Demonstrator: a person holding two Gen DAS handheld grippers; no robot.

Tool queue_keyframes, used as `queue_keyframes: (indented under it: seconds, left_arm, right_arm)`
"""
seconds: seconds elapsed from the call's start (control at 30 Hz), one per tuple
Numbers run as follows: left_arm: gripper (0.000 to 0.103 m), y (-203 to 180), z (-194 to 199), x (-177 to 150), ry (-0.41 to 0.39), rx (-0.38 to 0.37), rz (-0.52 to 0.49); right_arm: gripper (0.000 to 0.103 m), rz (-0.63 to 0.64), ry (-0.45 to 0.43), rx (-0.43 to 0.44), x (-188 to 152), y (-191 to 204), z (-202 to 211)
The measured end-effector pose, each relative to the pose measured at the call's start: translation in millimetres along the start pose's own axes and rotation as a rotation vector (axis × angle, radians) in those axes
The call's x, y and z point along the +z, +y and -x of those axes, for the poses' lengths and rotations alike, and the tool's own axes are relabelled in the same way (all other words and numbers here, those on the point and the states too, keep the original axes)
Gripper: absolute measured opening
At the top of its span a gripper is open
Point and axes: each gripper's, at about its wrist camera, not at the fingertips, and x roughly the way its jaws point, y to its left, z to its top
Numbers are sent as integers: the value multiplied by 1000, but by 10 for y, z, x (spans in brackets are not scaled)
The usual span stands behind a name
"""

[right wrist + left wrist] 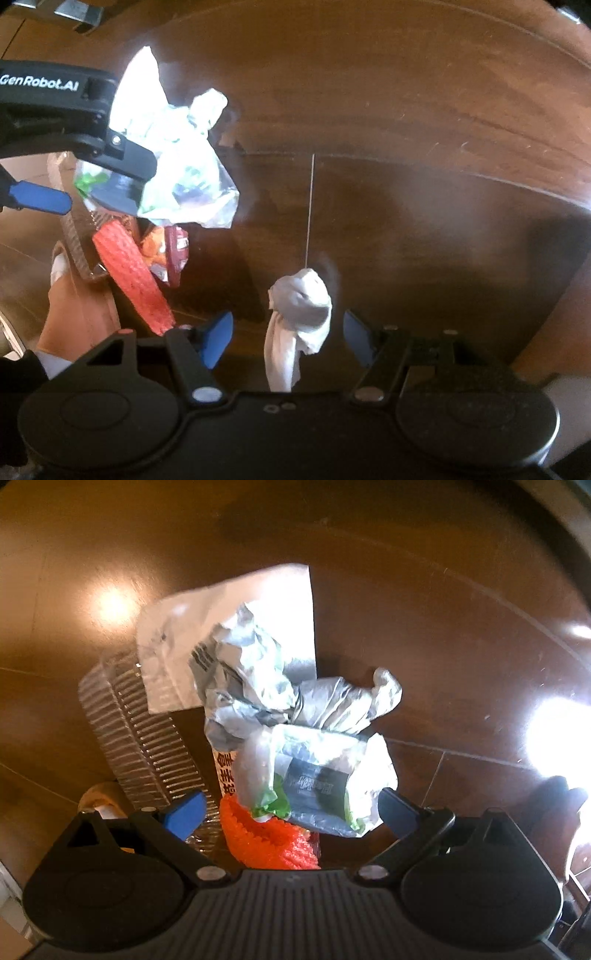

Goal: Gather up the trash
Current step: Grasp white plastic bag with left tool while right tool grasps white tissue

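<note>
A crumpled tissue [301,314] sits lower centre between the wide-spread right gripper [288,338]. Bare table [443,184] lies right. The left gripper [291,812], spread wide too, straddles a plastic wrapper [321,779].

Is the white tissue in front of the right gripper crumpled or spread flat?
Crumpled: the white tissue is bunched into a wad, with one end trailing.

- A home, or possibly an eatery; the frames do not settle which.
- Glossy brown wooden table [424,122] bearing food litter: plastic tray [140,734], crumpled wrappers [251,672], orange net [266,842], snack packets [173,254], tissue [299,314].
- Tiled floor [480,775] beneath.
</note>
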Motion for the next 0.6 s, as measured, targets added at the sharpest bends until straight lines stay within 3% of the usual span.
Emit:
queue_keyframes:
  seconds: [0.1,0.17,0.27,0.3,0.33,0.37,0.4,0.53,0.6]
  left_arm:
    - [95,-8,-112,39,14,-16,15]
    - [79,-27,-165,70,18,-24,14]
    - [72,-53,-216,105,32,-41,13]
    - [69,-50,-227,111,39,-53,25]
    - [59,-46,-233,116,44,-68,35]
    - [51,-52,-236,118,48,-77,34]
    - [49,-64,-247,116,49,-71,24]
    - [17,-118,-241,96,58,-61,4]
    - [15,-128,-197,87,50,-71,4]
  right_arm:
    - [65,-15,13,26,18,-30,-53]
    - [65,-16,15,23,30,-36,-85]
    - [64,-25,12,19,47,-62,-114]
    - [60,-28,8,18,54,-70,-115]
    - [34,-30,14,23,64,-78,-122]
    - [23,-34,26,22,71,-84,-133]
    - [25,-40,27,21,77,-88,-134]
    - [23,-12,40,3,78,-75,-109]
    - [22,-7,42,-5,98,-38,-102]
